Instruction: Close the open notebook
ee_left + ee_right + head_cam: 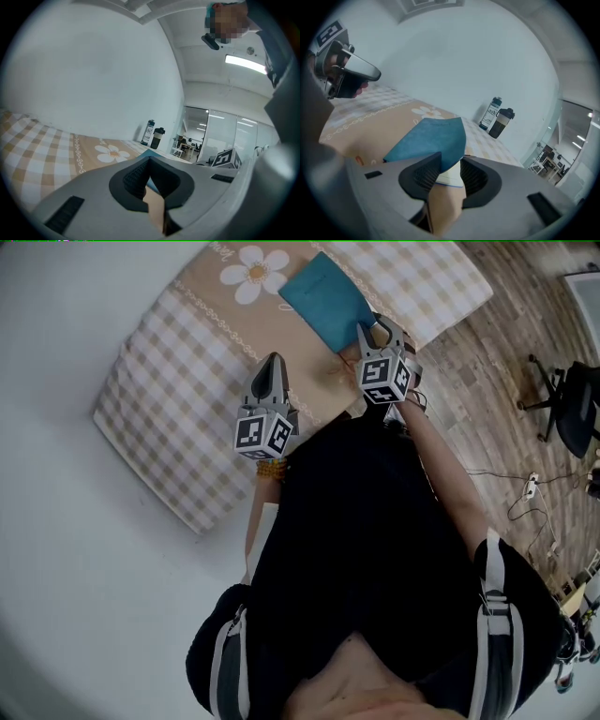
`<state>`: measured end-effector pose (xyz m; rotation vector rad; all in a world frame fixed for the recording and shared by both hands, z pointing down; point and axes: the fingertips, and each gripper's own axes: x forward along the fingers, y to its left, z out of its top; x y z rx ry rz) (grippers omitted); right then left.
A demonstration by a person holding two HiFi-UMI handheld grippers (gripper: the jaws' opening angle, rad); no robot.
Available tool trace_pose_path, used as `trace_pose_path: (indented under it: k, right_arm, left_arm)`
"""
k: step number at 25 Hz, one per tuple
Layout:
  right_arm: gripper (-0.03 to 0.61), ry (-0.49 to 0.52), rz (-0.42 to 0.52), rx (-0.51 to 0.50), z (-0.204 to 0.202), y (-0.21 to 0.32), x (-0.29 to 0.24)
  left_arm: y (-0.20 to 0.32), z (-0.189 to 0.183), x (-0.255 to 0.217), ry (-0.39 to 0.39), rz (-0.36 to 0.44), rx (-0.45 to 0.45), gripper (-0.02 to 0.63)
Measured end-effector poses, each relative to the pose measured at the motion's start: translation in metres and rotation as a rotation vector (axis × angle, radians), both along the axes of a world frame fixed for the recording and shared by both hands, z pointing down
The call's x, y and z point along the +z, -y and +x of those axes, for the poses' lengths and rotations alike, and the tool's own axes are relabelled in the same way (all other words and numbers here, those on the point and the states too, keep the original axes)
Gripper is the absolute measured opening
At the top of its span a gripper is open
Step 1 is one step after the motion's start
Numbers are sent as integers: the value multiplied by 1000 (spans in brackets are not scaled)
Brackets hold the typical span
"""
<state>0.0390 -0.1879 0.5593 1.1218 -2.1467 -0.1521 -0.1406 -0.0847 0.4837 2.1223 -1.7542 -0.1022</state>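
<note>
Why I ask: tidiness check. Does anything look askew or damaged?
Only one thing: the teal notebook's near corner sits between the right gripper's parted jaws, white pages peeking from under the cover there. No spill or damage shows on the checked cloth.

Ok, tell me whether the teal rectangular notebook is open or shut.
Shut, or nearly: the teal rectangular notebook lies with its cover over the white pages, no spread showing.
</note>
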Motion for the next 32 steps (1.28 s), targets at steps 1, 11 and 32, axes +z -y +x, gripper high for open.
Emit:
trace_pose_path:
  k: [1, 11, 32]
  right_arm:
    - [130, 1, -8, -4, -1, 1, 2]
    - [137, 48, -108, -65, 0, 9, 18]
    - [150, -19, -113, -133, -1, -5, 25]
  left_arm:
    - [0, 0, 0, 4, 1, 2, 12]
    - [4, 0, 1, 32, 9, 8, 12]
    - [-4, 4, -1, 106, 11, 17, 12]
